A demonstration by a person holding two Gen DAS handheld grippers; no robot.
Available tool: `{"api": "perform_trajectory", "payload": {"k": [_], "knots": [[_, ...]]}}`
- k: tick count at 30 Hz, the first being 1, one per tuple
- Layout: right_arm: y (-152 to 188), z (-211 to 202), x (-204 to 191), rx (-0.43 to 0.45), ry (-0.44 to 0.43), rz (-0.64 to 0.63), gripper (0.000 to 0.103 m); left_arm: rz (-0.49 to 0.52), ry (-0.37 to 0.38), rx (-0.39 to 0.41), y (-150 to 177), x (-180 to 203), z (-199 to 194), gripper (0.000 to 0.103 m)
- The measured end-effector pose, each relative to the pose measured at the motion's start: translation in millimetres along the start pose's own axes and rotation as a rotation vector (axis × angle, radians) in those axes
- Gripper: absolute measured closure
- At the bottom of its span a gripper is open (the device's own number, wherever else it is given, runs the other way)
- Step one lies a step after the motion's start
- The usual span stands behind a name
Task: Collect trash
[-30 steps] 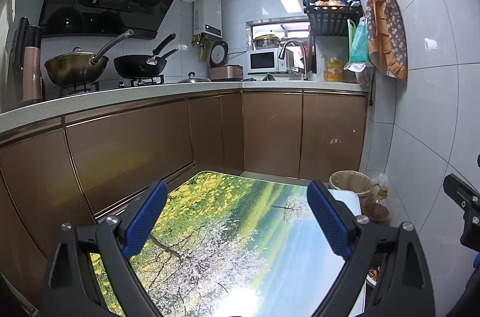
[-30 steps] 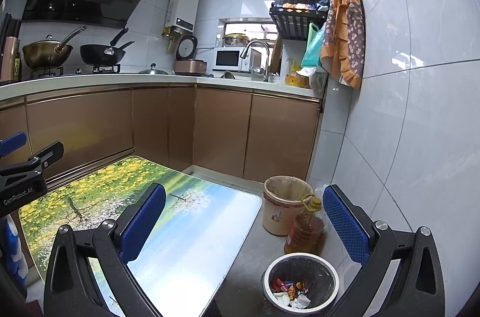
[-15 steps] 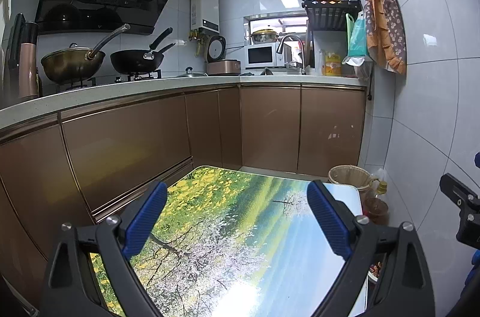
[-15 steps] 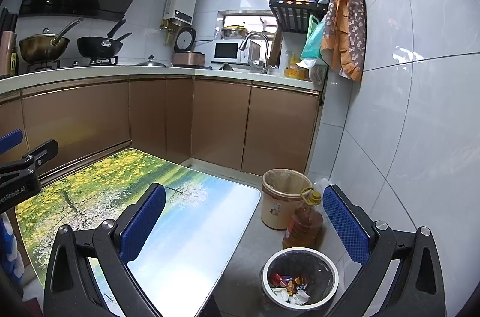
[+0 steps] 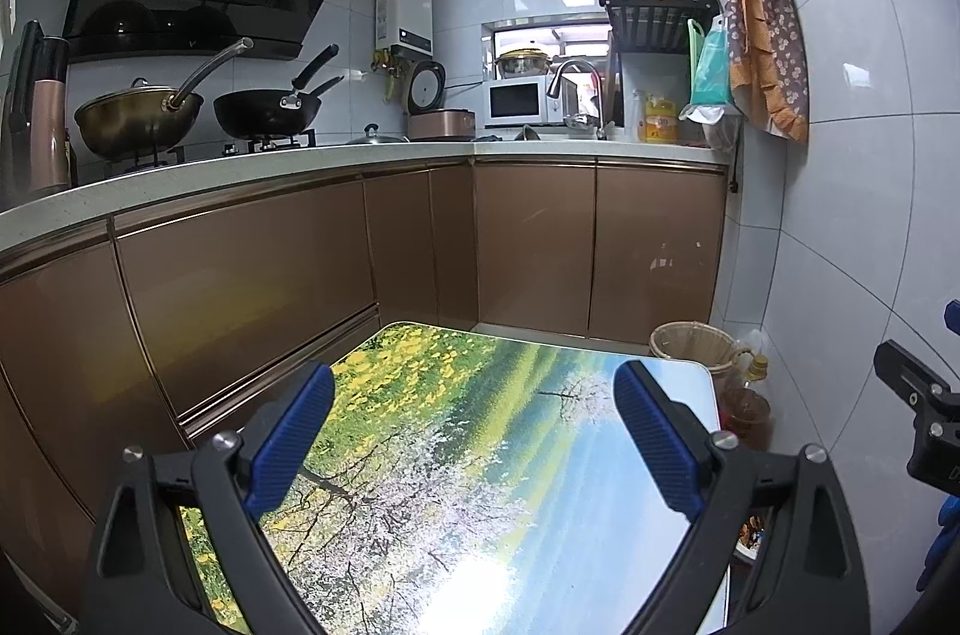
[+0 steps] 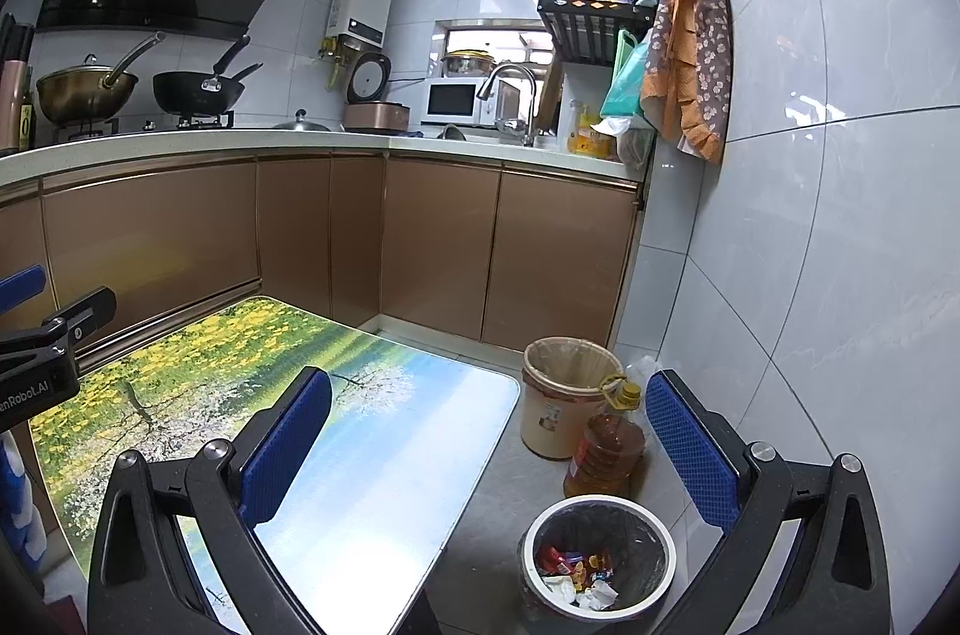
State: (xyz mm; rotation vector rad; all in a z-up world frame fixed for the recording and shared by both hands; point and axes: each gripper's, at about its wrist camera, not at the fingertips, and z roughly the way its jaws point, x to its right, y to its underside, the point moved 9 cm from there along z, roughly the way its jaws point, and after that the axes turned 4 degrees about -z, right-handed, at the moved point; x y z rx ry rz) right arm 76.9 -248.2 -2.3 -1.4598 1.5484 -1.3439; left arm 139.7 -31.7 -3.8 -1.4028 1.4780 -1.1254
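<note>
A round white-rimmed trash bin (image 6: 598, 557) with a black liner stands on the floor beside the table; coloured wrappers and crumpled paper (image 6: 577, 575) lie inside it. My right gripper (image 6: 487, 431) hangs open above the table's right edge and the bin, nothing between its blue pads. My left gripper (image 5: 474, 431) is open too, held over the table (image 5: 420, 455) with its landscape print, and holds nothing. No loose trash shows on the tabletop. The bin peeks out at the right of the left wrist view (image 5: 750, 539).
A beige bin (image 6: 564, 395) and an amber oil bottle (image 6: 606, 455) stand on the floor against the tiled wall. Brown cabinets (image 5: 534, 245) with a white counter wrap the left and back. Woks (image 5: 264, 107), a microwave (image 5: 519, 101) and a sink tap sit on the counter.
Both grippers have sunk a little and stayed open; the view of the kitchen shifted slightly upward in both cameras. Nothing was picked up or let go.
</note>
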Motion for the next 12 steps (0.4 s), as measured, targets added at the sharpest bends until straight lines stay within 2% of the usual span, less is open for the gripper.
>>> {"api": "perform_trajectory", "payload": {"k": [12], "knots": [[0.0,0.0,0.3,0.000,0.000,-0.001,0.000,0.000,0.011,-0.027,4.2,-0.4,1.9,0.009]]}}
